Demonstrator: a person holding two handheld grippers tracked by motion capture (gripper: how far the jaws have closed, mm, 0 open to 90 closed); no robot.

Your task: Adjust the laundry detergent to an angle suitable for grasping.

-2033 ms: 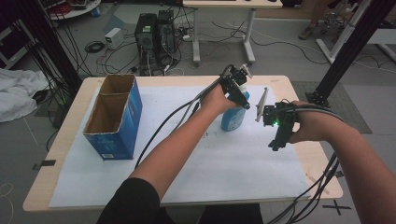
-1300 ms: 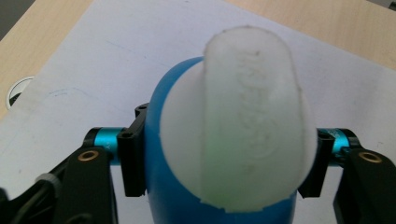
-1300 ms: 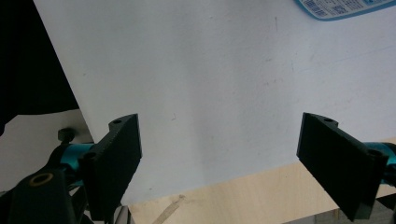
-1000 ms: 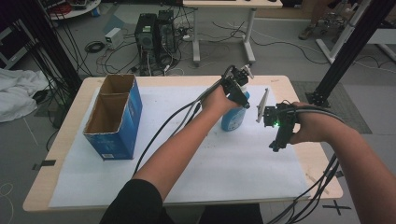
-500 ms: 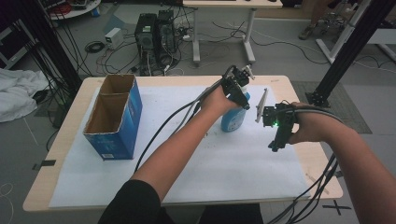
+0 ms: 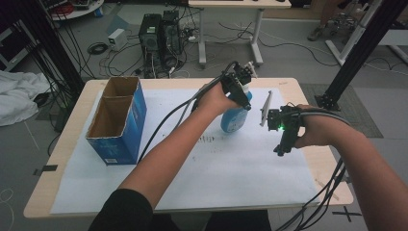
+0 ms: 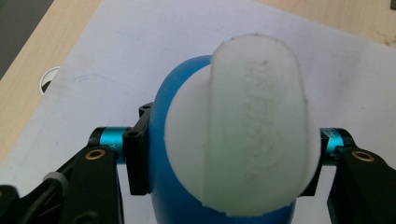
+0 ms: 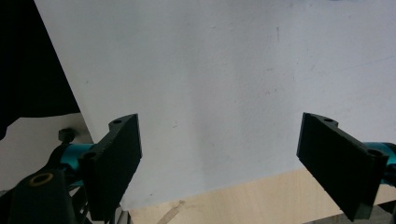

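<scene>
Two grippers: our left gripper (image 6: 239,86) clamps the blue bottle (image 7: 187,140) beneath its white cap (image 7: 243,140); our right gripper (image 8: 219,158) gapes wide, empty, over white paper (image 8: 210,60).

The blue bottle (image 7: 187,186) runs off the left gripper view's bottom edge, its base unseen.

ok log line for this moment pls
left gripper: shut on blue plastic bottle with white cap | right gripper: open, nothing between fingers, over white paper sheet | blue cardboard box: open, upright
</scene>
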